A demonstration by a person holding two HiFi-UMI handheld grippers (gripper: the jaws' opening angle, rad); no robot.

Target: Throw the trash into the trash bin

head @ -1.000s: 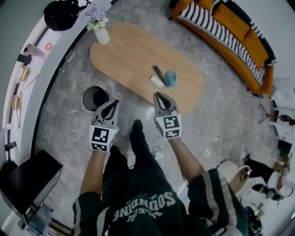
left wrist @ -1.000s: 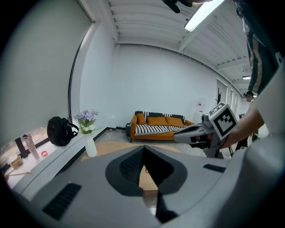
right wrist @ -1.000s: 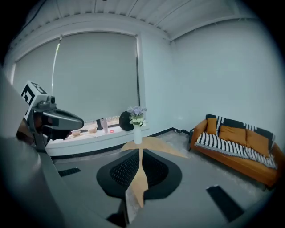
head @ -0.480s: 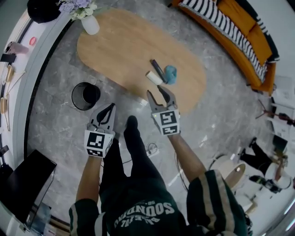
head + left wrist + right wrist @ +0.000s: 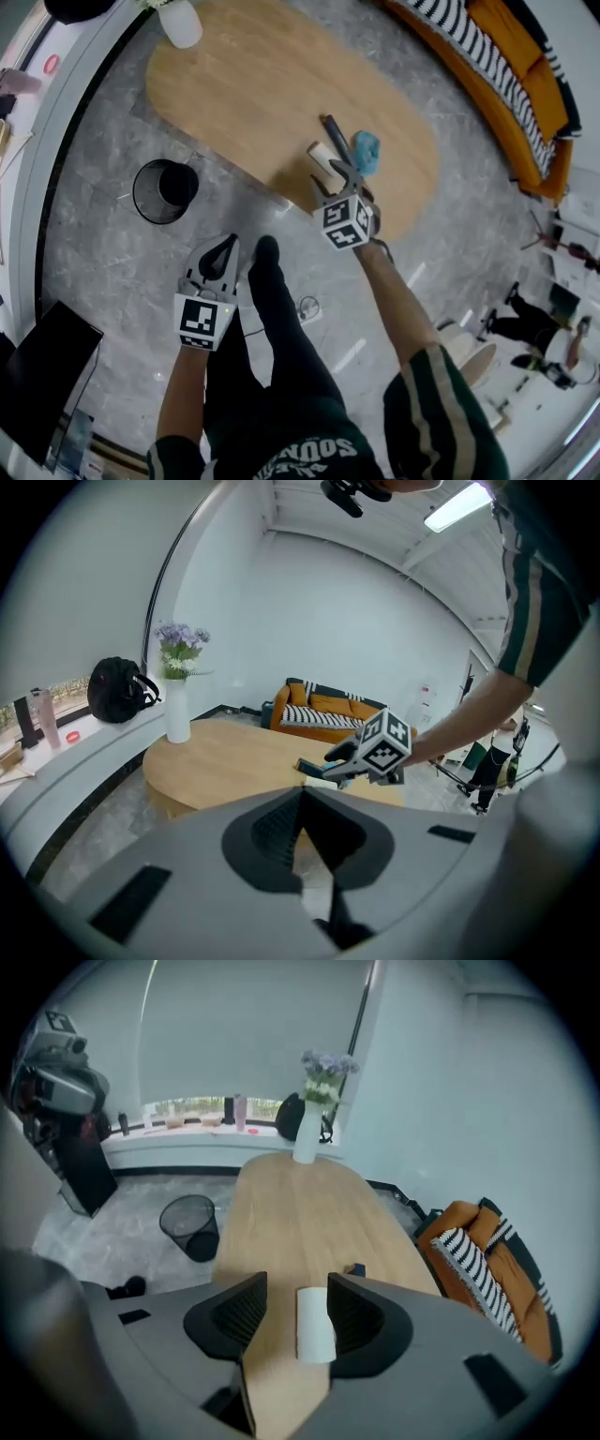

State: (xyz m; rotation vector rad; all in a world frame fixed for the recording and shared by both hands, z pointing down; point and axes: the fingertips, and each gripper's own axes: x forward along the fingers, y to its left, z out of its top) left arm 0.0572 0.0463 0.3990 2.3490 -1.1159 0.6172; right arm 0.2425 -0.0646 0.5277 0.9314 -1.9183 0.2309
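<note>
Wooden table [image 5: 244, 103] carries the white roll [image 5: 316, 1326] near its near edge. I read my right gripper [image 5: 339, 176] opening, jaws straddling the roll lengthwise without gripping it. Left gripper [image 5: 223, 251], closed and empty, hangs farther away.

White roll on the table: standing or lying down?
Lying down: the white roll rests on its side on the wooden table, between the right gripper's opening jaws.

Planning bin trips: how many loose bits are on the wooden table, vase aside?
3: a white roll at the near edge, a dark bar beyond it, a blue wad beside that.
</note>
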